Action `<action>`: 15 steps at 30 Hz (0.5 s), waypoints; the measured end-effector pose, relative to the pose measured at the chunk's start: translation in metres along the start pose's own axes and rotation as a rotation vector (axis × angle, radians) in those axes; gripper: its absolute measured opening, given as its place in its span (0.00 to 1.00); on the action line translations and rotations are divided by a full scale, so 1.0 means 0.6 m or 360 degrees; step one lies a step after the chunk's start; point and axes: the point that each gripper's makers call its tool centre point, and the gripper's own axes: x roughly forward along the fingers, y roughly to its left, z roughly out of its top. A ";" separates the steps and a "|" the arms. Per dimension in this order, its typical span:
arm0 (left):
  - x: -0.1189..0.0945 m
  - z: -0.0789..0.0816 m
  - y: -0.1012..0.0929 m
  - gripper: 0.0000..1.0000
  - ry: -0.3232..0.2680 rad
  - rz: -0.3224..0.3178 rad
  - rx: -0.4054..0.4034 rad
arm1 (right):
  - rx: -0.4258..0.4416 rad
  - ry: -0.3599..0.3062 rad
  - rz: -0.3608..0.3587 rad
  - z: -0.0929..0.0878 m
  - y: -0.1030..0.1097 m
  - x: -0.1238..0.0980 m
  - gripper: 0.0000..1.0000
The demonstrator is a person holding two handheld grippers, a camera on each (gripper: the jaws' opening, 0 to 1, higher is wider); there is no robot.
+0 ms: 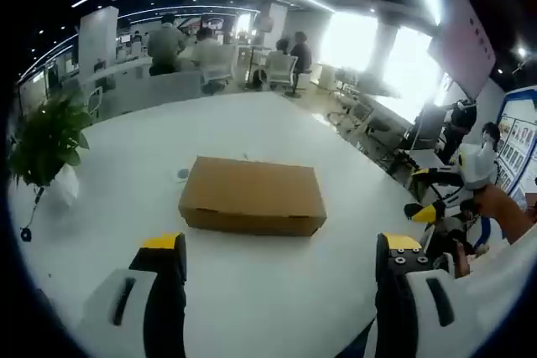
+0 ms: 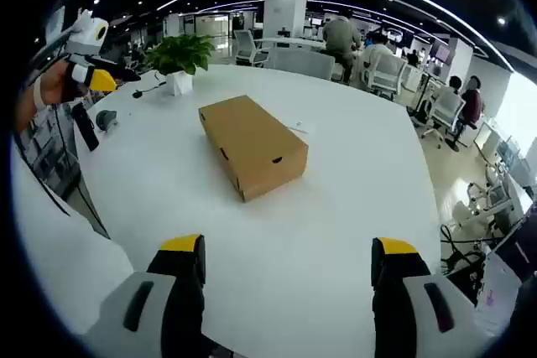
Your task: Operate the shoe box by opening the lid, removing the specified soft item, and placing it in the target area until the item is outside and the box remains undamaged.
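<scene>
At the left edge of the white counter (image 1: 252, 291) a potted plant (image 1: 48, 142) is seen, with a small dark object (image 1: 183, 174) just beside the shoe box, too small to be identified. The shoe box (image 1: 252, 196) lies closed and flat near the middle of the counter, well apart from both grippers. It is judged to be light, stiff brown cardboard, easily dented or torn if squeezed, so the lid would best be lifted gently by its lower rim along a long side; in the right gripper view small dark notches (image 2: 276, 159) are seen on the box's walls. The soft item is hidden inside and cannot be judged. The left gripper (image 1: 285, 259) is held wide apart and empty above the near edge; the right gripper (image 2: 289, 262) is likewise spread wide, with nothing between its jaws. Nothing stands between the grippers and the box. Chairs and seated people are seen beyond the far edge.
</scene>
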 end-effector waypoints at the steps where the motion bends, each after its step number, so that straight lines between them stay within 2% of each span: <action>1: 0.003 0.003 -0.002 0.97 0.0005 -0.0005 0.0016 | 0.0004 -0.0024 -0.0012 0.005 -0.002 -0.005 0.84; 4: 0.008 0.011 -0.006 0.96 -0.0003 -0.0012 0.0025 | 0.0041 -0.0060 -0.0024 -0.004 -0.005 -0.011 0.83; 9: 0.015 0.025 -0.015 0.96 -0.0025 -0.0012 0.0032 | 0.0032 -0.0019 -0.0050 -0.021 -0.016 -0.021 0.82; 15: 0.035 0.024 -0.031 0.94 -0.0010 -0.0037 0.0040 | -0.0041 -0.0009 -0.0066 -0.029 -0.020 -0.034 0.82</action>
